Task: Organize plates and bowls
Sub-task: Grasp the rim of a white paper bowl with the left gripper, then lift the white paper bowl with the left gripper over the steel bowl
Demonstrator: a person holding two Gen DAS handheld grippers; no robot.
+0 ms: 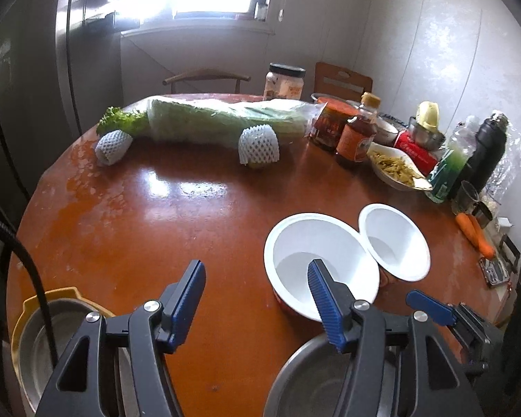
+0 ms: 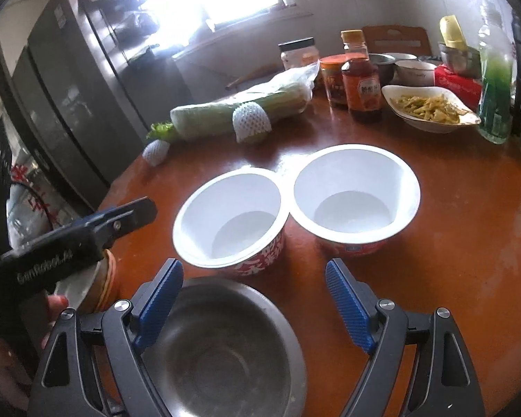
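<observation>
Two white paper bowls with red printed sides stand side by side on the round brown table (image 2: 469, 229): the left one (image 2: 231, 217) (image 1: 321, 260) and the right one (image 2: 356, 193) (image 1: 394, 241). A steel bowl (image 2: 222, 344) (image 1: 312, 378) sits at the near edge in front of them. My right gripper (image 2: 255, 307) is open and empty, hovering over the steel bowl. My left gripper (image 1: 257, 300) is open and empty over the table, left of the paper bowls. A steel bowl in a yellow dish (image 1: 34, 340) lies at the near left.
A wrapped cabbage (image 1: 225, 120), two foam-netted fruits (image 1: 258, 146), jars, a sauce bottle (image 1: 357, 135), a dish of food (image 2: 430, 107), a green bottle (image 2: 495, 87) and carrots (image 1: 476, 232) crowd the far and right sides. A fridge (image 2: 62, 104) stands left.
</observation>
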